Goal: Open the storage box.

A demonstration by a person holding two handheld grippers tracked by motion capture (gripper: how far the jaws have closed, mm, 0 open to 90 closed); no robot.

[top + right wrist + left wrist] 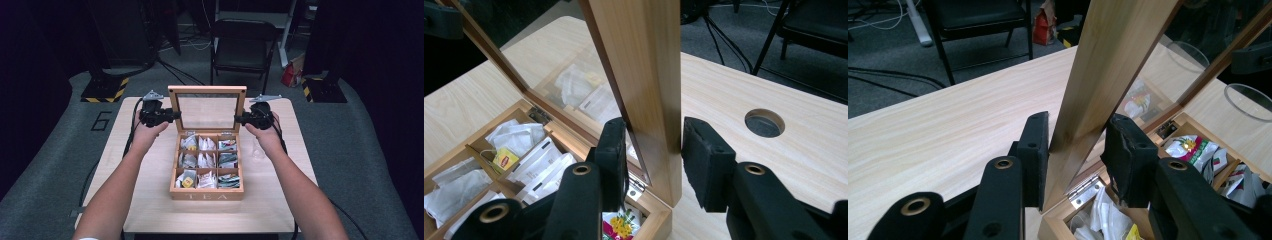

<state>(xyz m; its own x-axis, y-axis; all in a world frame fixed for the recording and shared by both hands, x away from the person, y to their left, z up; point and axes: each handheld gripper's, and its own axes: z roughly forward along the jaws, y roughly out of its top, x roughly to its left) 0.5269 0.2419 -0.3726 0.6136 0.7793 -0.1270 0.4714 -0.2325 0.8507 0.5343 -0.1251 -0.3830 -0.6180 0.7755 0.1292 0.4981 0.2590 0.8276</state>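
Note:
A wooden tea box (206, 193) marked TEA stands mid-table, its compartments full of tea bags (207, 162). Its glass-paned lid (207, 90) stands upright at the back. My left gripper (175, 116) is shut on the lid's left side rail. In the left gripper view the lid's rail (1118, 50) sits between the pads of the left gripper (1075, 150), just above a hinge (1087, 192). My right gripper (239, 119) is shut on the right side rail. In the right gripper view both pads of the right gripper (654, 150) press that rail of the lid (644, 60).
The light wooden table (150, 200) has a round cable hole (764, 122) right of the box. Behind the table stand a black chair (242, 45), a red bag (290, 75) and a stand base with yellow-black stripes (105, 90). Cables trail over the grey floor.

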